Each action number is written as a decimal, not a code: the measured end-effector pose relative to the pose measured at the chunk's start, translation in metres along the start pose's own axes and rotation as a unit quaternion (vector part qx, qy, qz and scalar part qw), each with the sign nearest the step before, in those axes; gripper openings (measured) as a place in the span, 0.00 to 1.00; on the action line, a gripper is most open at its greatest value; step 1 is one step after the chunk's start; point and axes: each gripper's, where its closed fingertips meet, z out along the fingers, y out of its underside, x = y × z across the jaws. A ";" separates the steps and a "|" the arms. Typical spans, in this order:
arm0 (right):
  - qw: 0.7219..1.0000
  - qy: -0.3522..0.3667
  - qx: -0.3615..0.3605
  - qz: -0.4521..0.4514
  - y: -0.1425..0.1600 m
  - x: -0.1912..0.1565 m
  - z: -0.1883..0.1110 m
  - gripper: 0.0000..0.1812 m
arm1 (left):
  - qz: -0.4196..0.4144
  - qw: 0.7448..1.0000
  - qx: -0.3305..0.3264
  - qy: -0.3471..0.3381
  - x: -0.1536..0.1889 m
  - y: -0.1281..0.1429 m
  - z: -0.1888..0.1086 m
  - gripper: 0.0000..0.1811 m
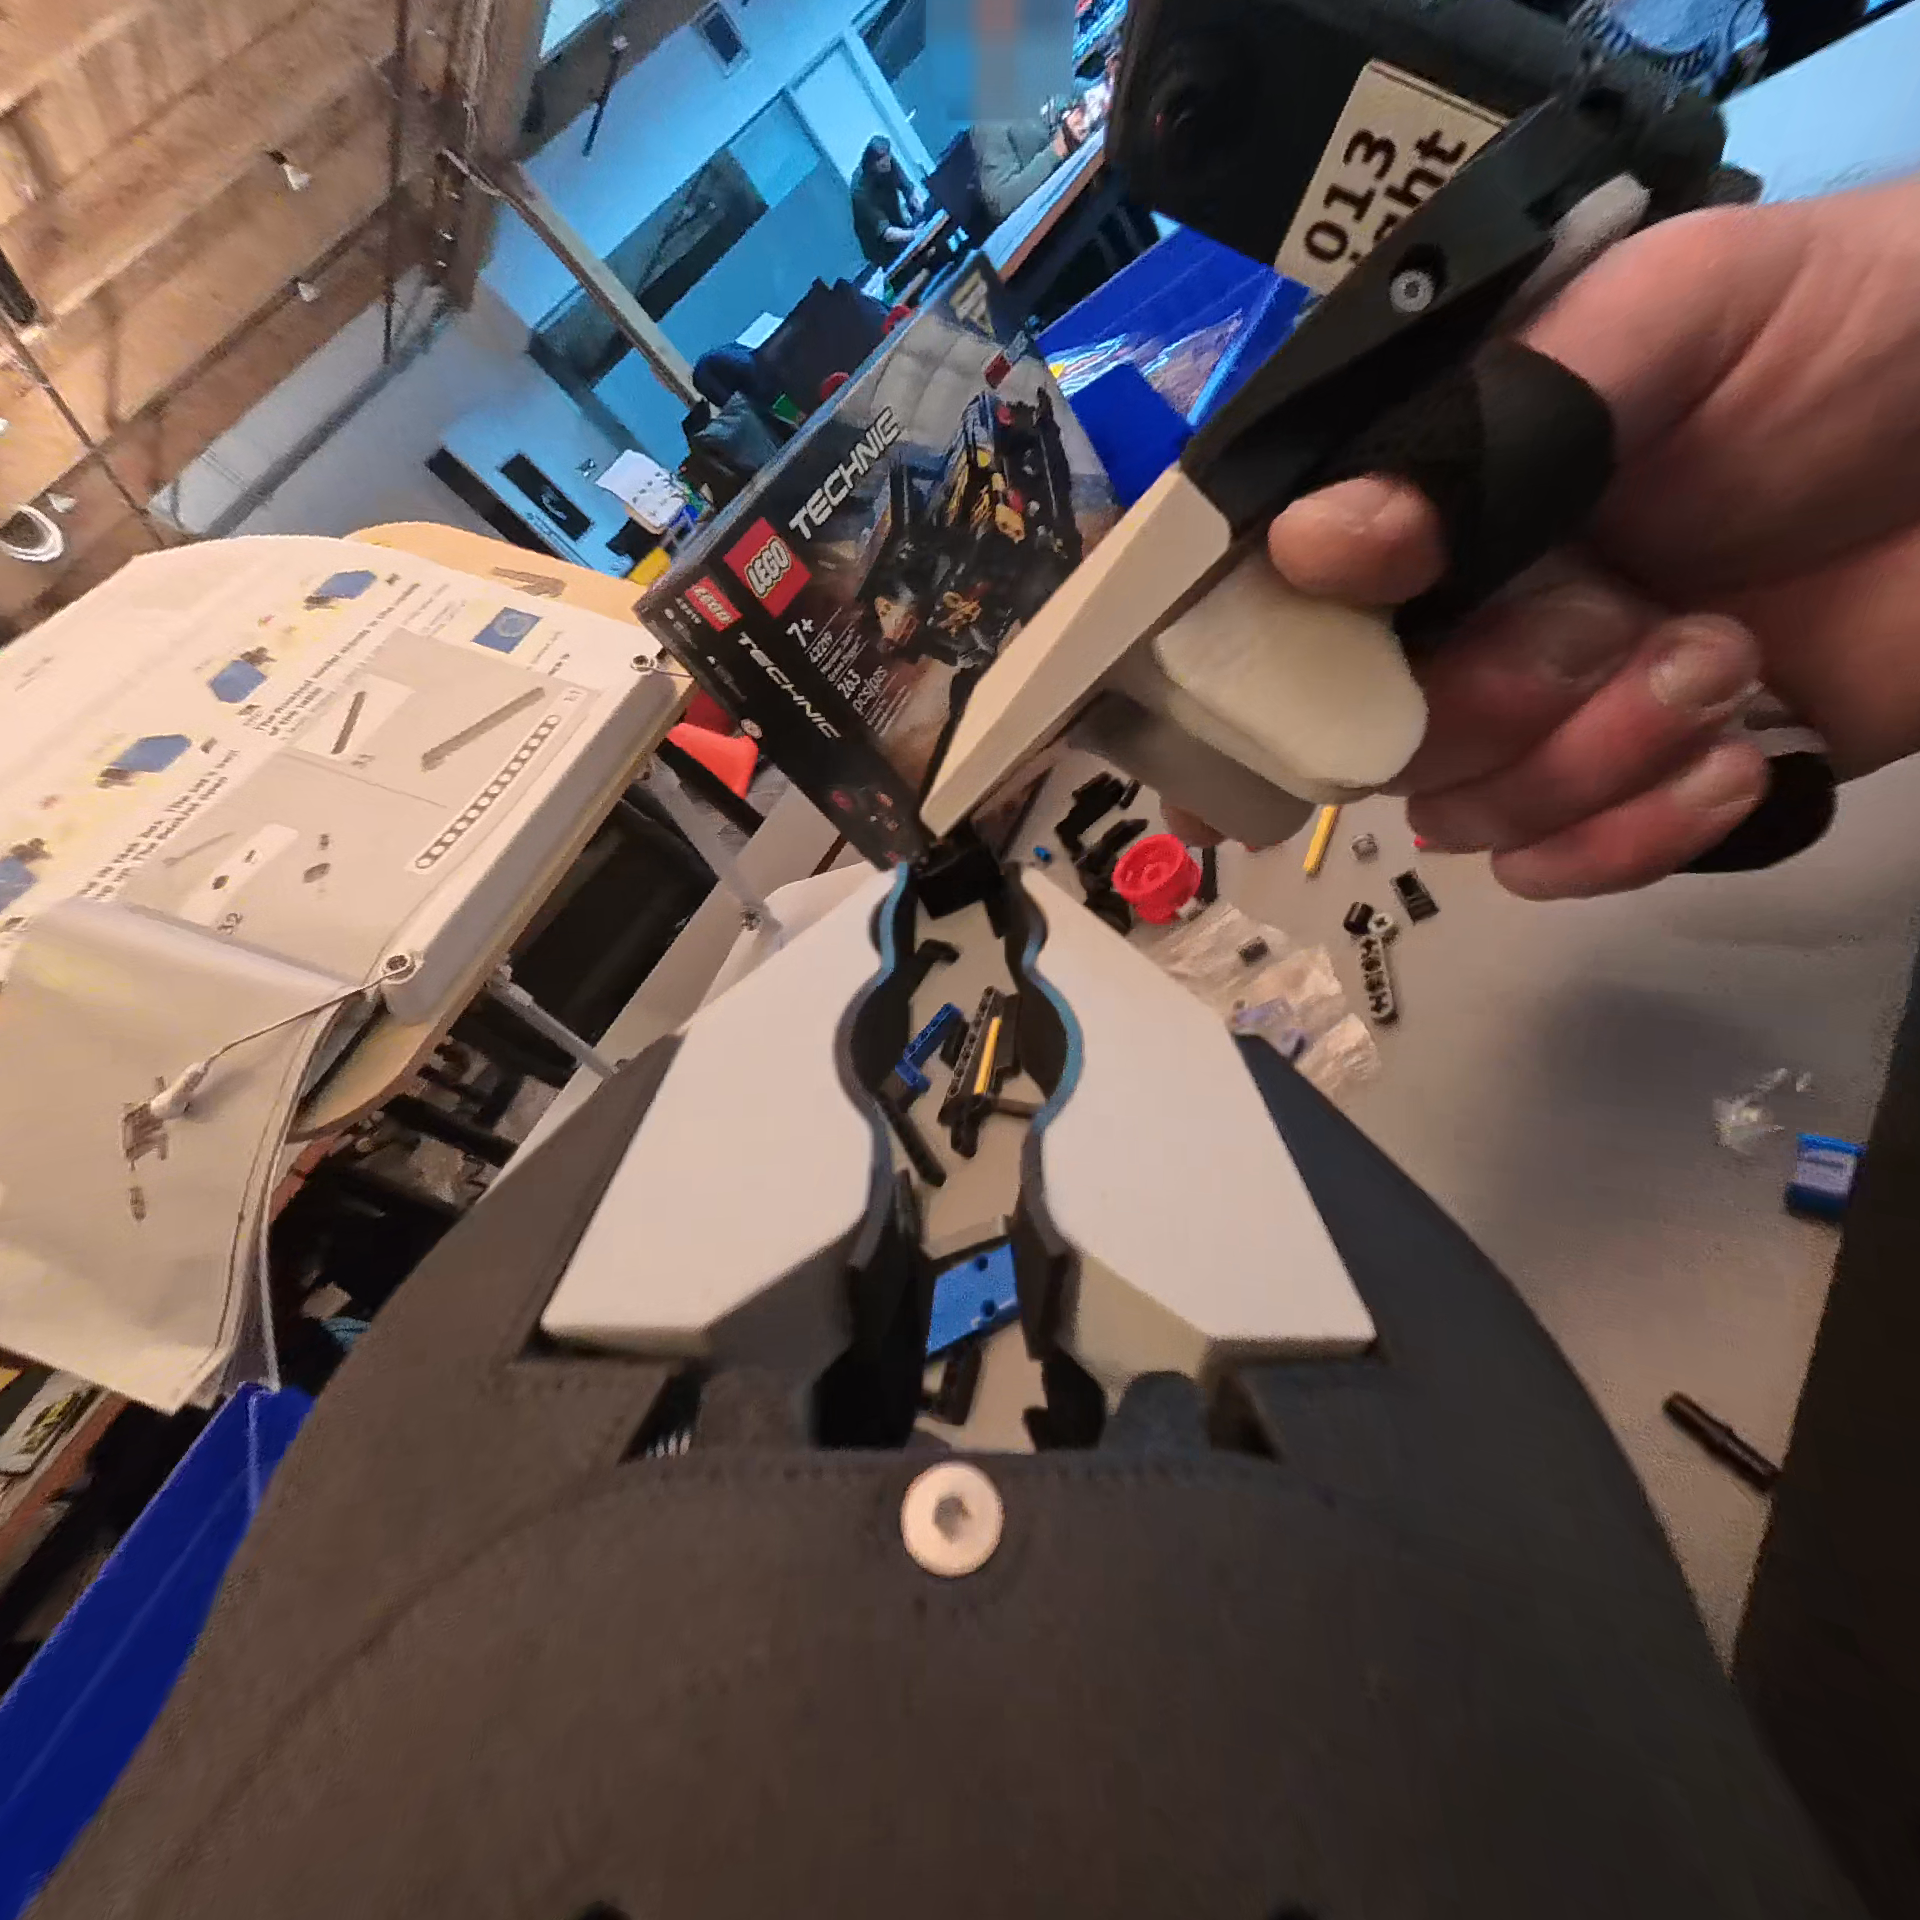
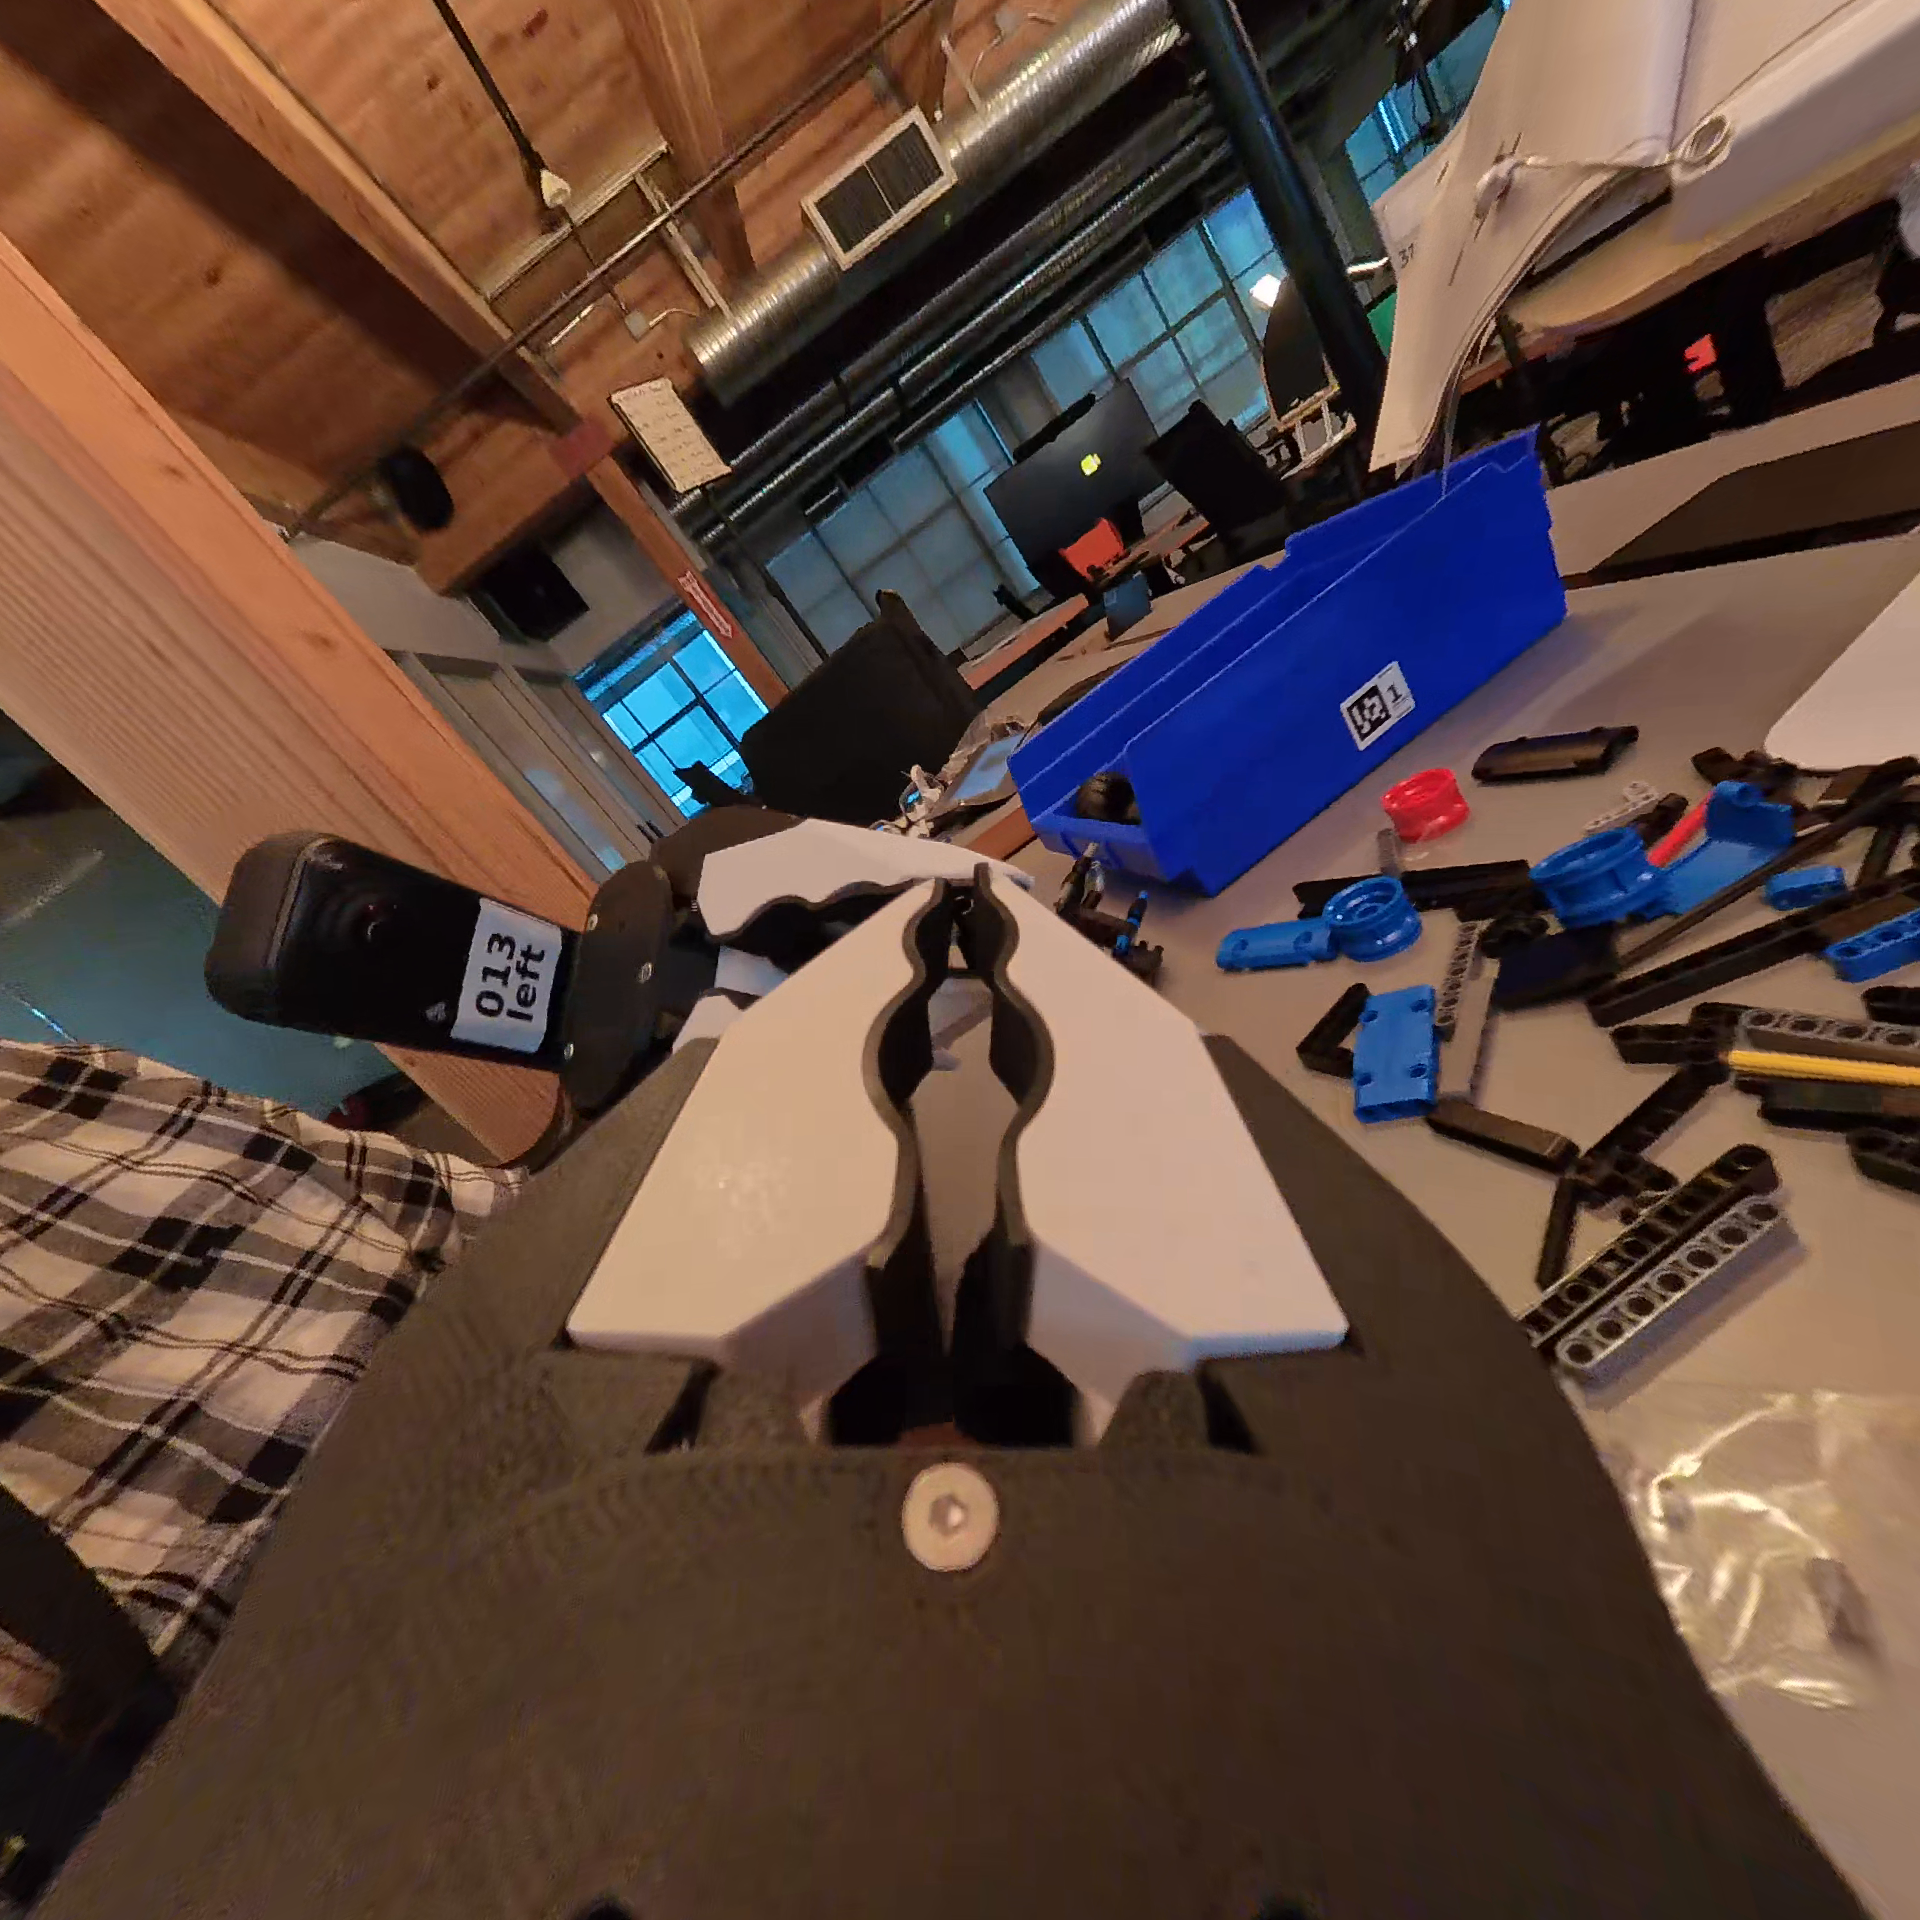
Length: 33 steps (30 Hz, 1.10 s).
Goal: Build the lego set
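Grey table (image 2: pixel 1714 1382) strewn with lego parts (image 2: pixel 1652 1268). Left gripper (image 1: pixel 961 873) pinches a black piece (image 1: pixel 956 878); right gripper (image 2: pixel 961 894) tips meet it, grip unclear.

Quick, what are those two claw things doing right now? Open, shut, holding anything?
Left gripper: shut on a small black piece at its tips.
Right gripper: shut at the tips; holding anything cannot be told.

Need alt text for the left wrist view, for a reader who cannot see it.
The left gripper pinches a small black piece at its fingertips, while the right gripper, held in a hand, brings its tip to the same piece. Behind stand the set's box and an open instruction booklet; loose pieces lie on the grey table.
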 end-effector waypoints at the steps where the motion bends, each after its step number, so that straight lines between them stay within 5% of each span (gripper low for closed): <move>1: 1.000 -0.001 -0.001 0.004 0.002 -0.001 0.001 0.01 | -0.001 1.000 0.000 0.000 0.001 0.001 -0.002 0.08; 4: 1.000 0.010 -0.021 -0.016 0.011 0.000 0.003 0.02 | -0.024 0.999 -0.007 0.024 0.006 0.008 -0.007 0.08; 6: 0.997 0.018 -0.058 -0.037 0.017 0.003 0.005 0.12 | -0.041 0.998 -0.015 0.041 0.006 0.016 -0.012 0.08; 9: 0.978 0.064 -0.131 -0.148 0.013 0.021 0.006 0.13 | -0.062 0.996 -0.017 0.057 0.004 0.027 -0.024 0.08; 13: 0.890 0.133 -0.275 -0.339 -0.006 0.073 0.013 0.09 | -0.086 0.995 -0.033 0.048 0.000 0.046 -0.032 0.08; 16: 0.793 0.147 -0.401 -0.434 -0.008 0.123 0.021 0.07 | -0.106 0.993 -0.030 0.049 -0.002 0.051 -0.032 0.08; 18: 0.728 0.119 -0.473 -0.482 0.003 0.150 0.029 0.06 | -0.108 0.992 -0.031 0.049 -0.003 0.053 -0.030 0.08; 22: 0.656 0.054 -0.554 -0.510 0.027 0.185 0.048 0.05 | -0.130 0.989 -0.034 0.058 -0.002 0.060 -0.028 0.08; 27: 0.602 0.012 -0.624 -0.498 0.052 0.217 0.050 0.08 | -0.130 0.989 -0.035 0.058 -0.002 0.061 -0.027 0.08; 31: 0.591 -0.012 -0.641 -0.489 0.057 0.216 0.052 0.04 | -0.136 0.988 -0.029 0.061 -0.003 0.061 -0.028 0.08; 33: 0.608 -0.024 -0.639 -0.470 0.060 0.210 0.053 0.04 | -0.138 0.988 -0.026 0.061 -0.004 0.060 -0.028 0.08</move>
